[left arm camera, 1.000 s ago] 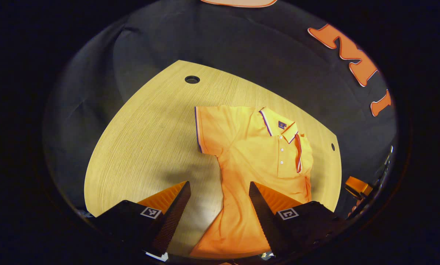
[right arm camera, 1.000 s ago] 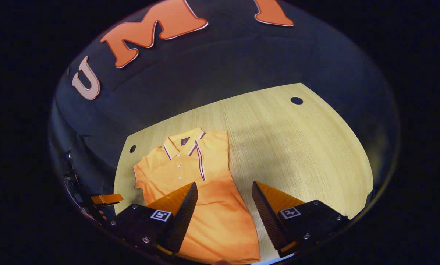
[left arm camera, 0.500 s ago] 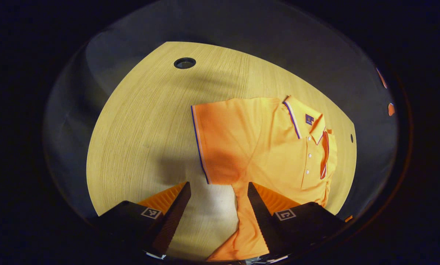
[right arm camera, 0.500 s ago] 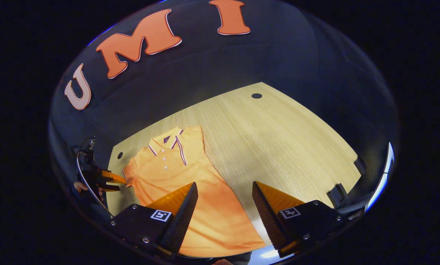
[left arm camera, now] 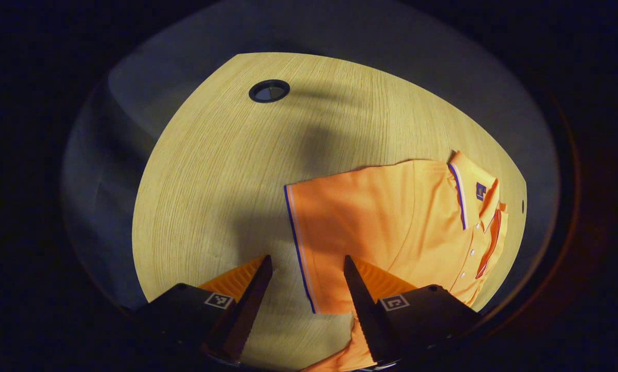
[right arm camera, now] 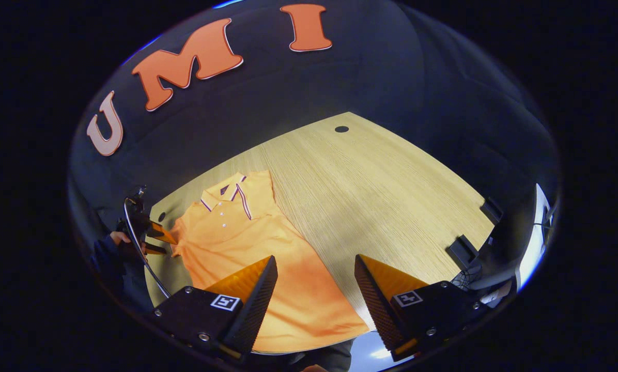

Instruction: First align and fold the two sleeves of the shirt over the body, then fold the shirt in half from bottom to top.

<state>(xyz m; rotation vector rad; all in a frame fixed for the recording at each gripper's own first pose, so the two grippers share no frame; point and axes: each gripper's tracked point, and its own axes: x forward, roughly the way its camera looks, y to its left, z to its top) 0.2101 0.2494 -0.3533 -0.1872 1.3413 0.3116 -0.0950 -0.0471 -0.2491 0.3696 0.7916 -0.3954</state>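
Left gripper view: the left gripper (left arm camera: 304, 274) hangs with its fingers spread and nothing between them, straddling the trimmed cuff of the one sleeve (left arm camera: 335, 227) that lies spread out from the orange short-sleeved polo shirt with dark-and-white trim (left arm camera: 412, 217). The cuff edge runs from just ahead of the fingertips back between them, roughly along the gripper's own axis, while the sleeve itself stretches away to the right toward the collar (left arm camera: 464, 191). Judged from this, the left gripper is the nearer one for this sleeve, and closing calls for a short descent onto the cuff.

Right gripper view: the right gripper (right arm camera: 314, 279), fingers likewise spread and holding nothing, hovers above the shirt's lower body and hem. The shirt's long axis runs from the hem near these fingers up and left to the collar. The sleeve on this side appears already laid over the body.

The shirt lies flat on a pale wood-grain table (right arm camera: 381, 186) with round cable holes, enclosed by dark cloth walls.
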